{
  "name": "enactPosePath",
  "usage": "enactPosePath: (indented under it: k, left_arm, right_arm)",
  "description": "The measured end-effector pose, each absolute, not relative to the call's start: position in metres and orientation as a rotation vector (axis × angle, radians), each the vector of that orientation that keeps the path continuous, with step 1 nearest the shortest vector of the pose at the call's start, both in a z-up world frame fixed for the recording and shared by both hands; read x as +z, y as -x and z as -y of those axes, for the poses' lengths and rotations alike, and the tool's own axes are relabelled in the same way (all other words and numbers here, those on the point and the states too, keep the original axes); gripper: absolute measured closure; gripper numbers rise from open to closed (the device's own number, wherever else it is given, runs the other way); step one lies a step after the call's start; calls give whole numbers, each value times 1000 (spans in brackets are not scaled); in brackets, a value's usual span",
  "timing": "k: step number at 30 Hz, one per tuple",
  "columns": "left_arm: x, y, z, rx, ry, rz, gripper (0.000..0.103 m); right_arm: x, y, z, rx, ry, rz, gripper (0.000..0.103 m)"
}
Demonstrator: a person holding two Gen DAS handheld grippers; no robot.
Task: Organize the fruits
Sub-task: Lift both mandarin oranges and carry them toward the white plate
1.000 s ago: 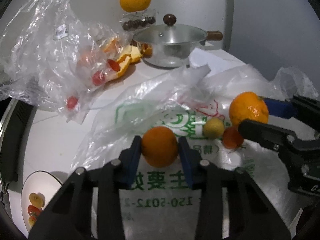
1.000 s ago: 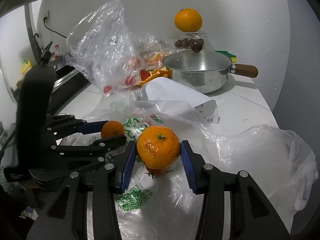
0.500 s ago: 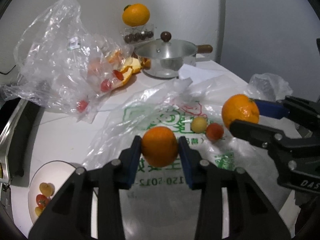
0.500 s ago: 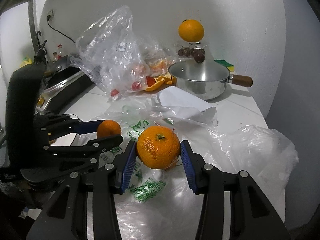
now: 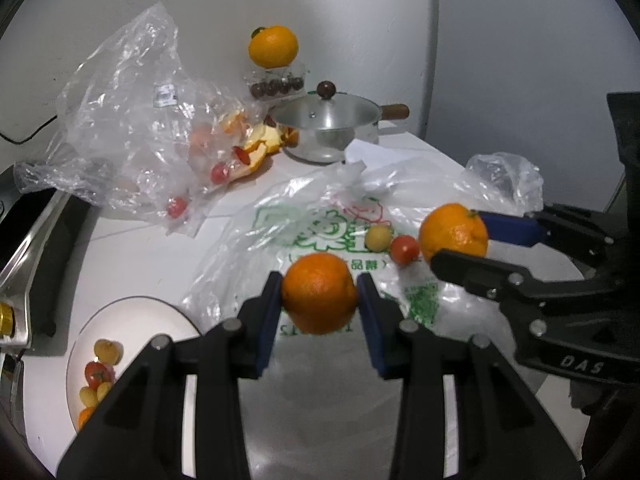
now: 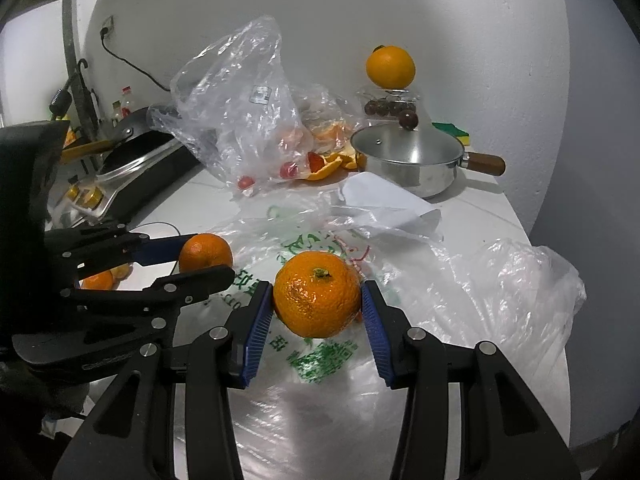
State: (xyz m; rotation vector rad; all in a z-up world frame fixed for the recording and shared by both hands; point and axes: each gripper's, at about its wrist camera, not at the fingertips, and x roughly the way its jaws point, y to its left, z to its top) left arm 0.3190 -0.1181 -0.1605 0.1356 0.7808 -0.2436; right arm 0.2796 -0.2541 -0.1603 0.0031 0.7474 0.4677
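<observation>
the left gripper (image 5: pixel 319 298) reaches in from the bottom centre of its own view, angled downward, its blue pads (image 5: pixel 267 312) pressed against both sides of a small orange (image 5: pixel 319 298). the right gripper (image 6: pixel 318 294) sits likewise at the bottom centre of its view, pads clamped on a larger orange (image 6: pixel 318 294). each shows in the other's view, the right at the right edge, the left at the left edge.

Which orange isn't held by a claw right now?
The orange on the clear box by the wall, behind the pot; the other two sit clamped in claws.
</observation>
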Motion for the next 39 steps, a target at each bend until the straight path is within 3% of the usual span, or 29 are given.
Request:
enactPosePath:
  k: [39]
  left_arm:
    - [-184, -251, 0, -56, -101, -772, 64]
  right_arm:
    - [-149, -234, 158, 527, 119, -775, 56]
